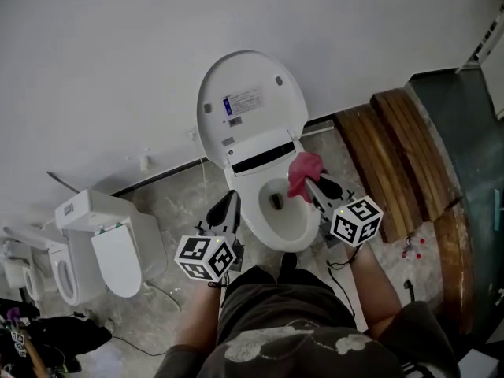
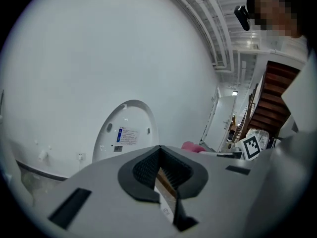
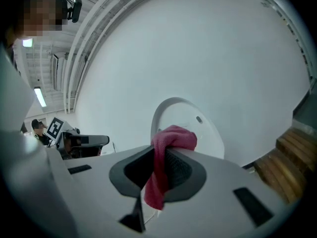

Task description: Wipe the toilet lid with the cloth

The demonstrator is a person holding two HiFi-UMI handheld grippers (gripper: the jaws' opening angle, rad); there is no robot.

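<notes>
Plain white wall [image 1: 118, 69] behind; grey marbled floor [image 1: 181, 203] below. Brown wooden stair steps [image 1: 394, 156] at right.

White ceramic toilet bowl [image 1: 268, 223] stands against the wall, open. Its white oval plastic toilet lid [image 1: 252, 101] is raised, leaning back on the wall, label side facing out. A second white toilet [image 1: 102, 242] stands well apart at left.

Left gripper [image 1: 230, 203] sits just beside the bowl's left rim. Its fingers [image 2: 148, 167] are closed together with nothing between them.

Right gripper [image 1: 317, 187] is over the bowl's right rear. Its fingers [image 3: 181, 170] are clamped on the pink woven cloth [image 3: 173, 138], which bunches above the tips and hangs down between them. The cloth is just below the raised lid, near the hinge; contact with the lid cannot be told.
</notes>
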